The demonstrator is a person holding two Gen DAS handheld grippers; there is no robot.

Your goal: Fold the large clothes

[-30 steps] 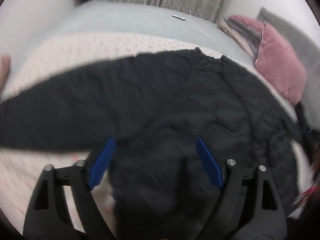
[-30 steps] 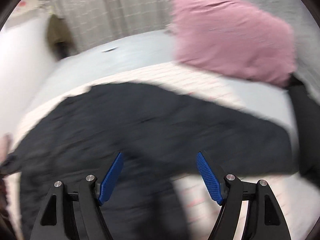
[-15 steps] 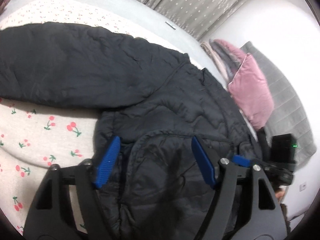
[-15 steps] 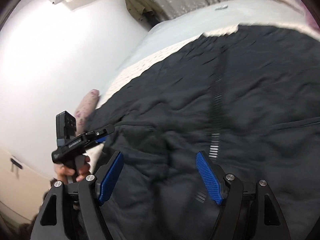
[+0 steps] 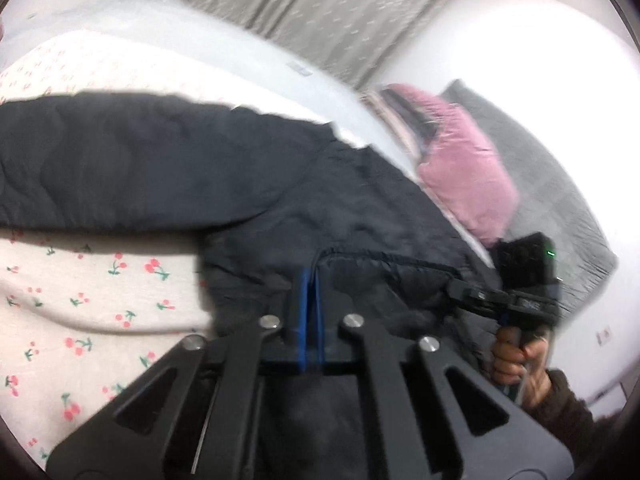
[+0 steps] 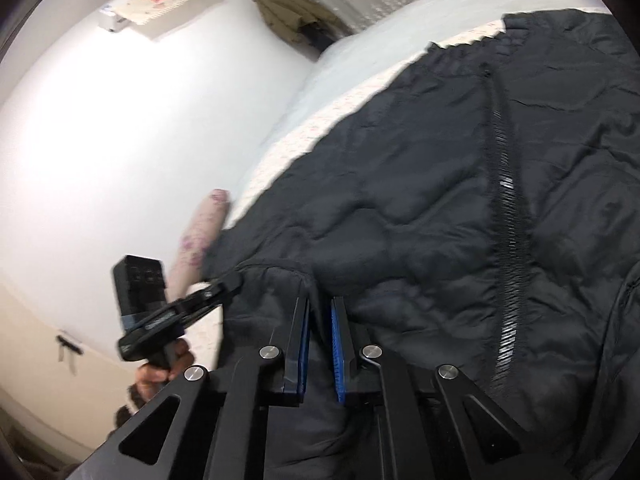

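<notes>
A large black quilted jacket (image 5: 192,168) lies spread on a bed, one sleeve stretched to the left. It fills the right wrist view (image 6: 440,200), with its zipper (image 6: 506,208) running up the middle. My left gripper (image 5: 309,280) is shut on the jacket's near hem edge. My right gripper (image 6: 320,312) is shut on the same hem edge further along. Each gripper shows in the other's view: the right one (image 5: 472,294) at the right, the left one (image 6: 224,284) at the left, both pinching the hem.
The bed has a white sheet with cherry print (image 5: 100,292) and a grey cover (image 5: 224,36) beyond. A pink pillow (image 5: 468,176) and a grey pillow (image 5: 560,200) lie at the right. Curtains (image 5: 320,12) hang behind. A white wall (image 6: 140,140) stands at the left.
Both grippers were open above the jacket; they have come down to its near hem and closed on it. The right gripper swung left, from the pillow side toward the wall side.
</notes>
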